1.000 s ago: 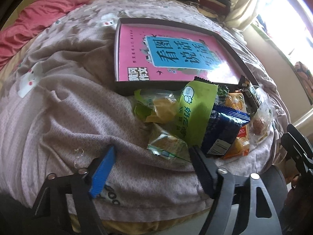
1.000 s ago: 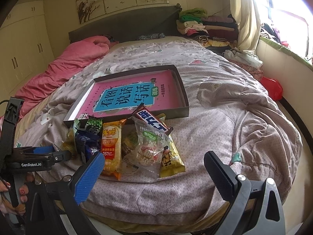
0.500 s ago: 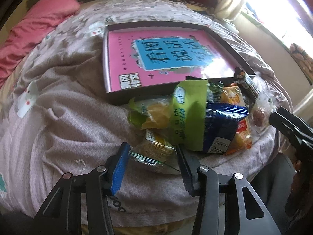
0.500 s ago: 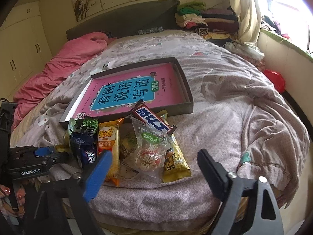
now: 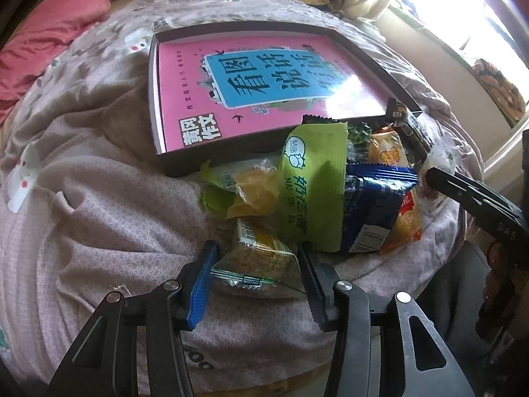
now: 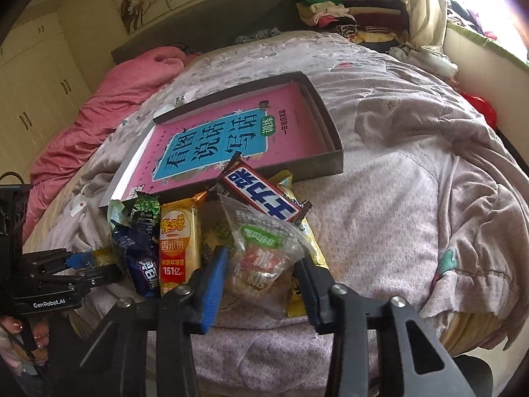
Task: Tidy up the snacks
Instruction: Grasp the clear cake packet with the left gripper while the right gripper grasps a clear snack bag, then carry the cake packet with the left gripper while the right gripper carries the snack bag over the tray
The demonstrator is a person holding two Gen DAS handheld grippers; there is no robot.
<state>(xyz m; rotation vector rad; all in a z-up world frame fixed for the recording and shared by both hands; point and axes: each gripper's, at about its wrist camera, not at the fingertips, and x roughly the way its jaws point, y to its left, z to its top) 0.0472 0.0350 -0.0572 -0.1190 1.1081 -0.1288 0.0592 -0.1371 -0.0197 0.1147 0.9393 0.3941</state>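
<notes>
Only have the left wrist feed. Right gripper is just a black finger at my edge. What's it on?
Observer: The right gripper jaws are closing, with the clear candy bag between them.
Operator: Anything lying on that bag?
Observer: Yes. The chocolate bar rests over its far end, its other end against the tray front wall.
Operator: And under it?
Observer: A yellow packet sticks out beneath its right side.

Bed (image 6: 380, 198): fills mid-frame | tray (image 6: 334, 162): on the bed, centre | book (image 6: 211, 142): in the tray | snack pile (image 6: 185, 238): below the tray, touching its near wall | chocolate bar (image 6: 261, 195): on top of the pile, leaning over the tray wall | folded clothes (image 6: 337, 10): upper right
</notes>
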